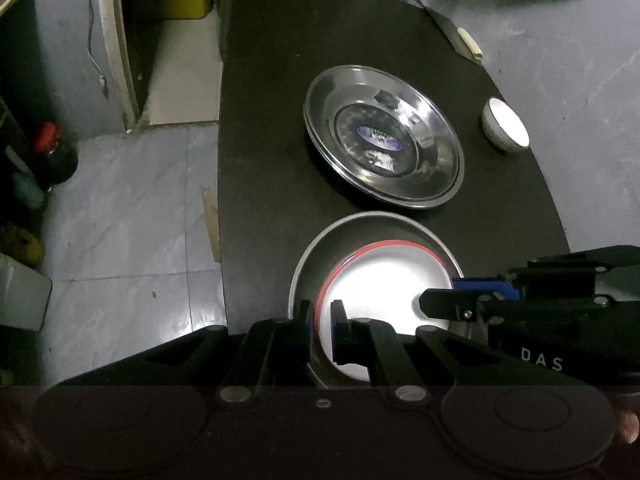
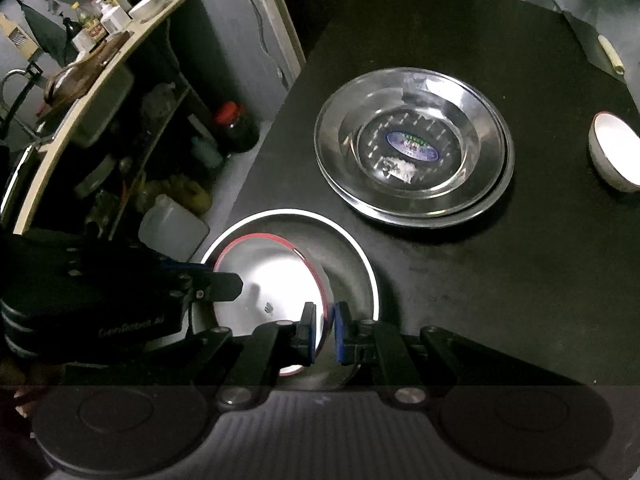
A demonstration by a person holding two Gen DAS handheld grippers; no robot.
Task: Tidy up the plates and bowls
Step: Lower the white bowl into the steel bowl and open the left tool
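Observation:
A white bowl with a red rim (image 1: 384, 284) (image 2: 276, 276) sits inside a wider grey steel bowl (image 1: 340, 228) (image 2: 360, 256) at the near edge of the black table. My left gripper (image 1: 323, 320) is shut on the white bowl's left rim, one pad inside and one outside. My right gripper (image 2: 324, 328) is shut on the opposite rim. Each gripper also shows in the other's view, reaching in from the side. Farther back lie stacked steel plates (image 1: 384, 136) (image 2: 414, 146). A small white bowl (image 1: 506, 126) (image 2: 616, 152) stands to their right.
The black table (image 1: 280, 120) ends at the left over a grey tiled floor. A red-capped jar (image 1: 52, 148) and a white jug (image 2: 172, 228) stand on the floor by a cluttered shelf (image 2: 100, 20). A cleaver with a pale handle (image 1: 470, 44) lies at the table's far right.

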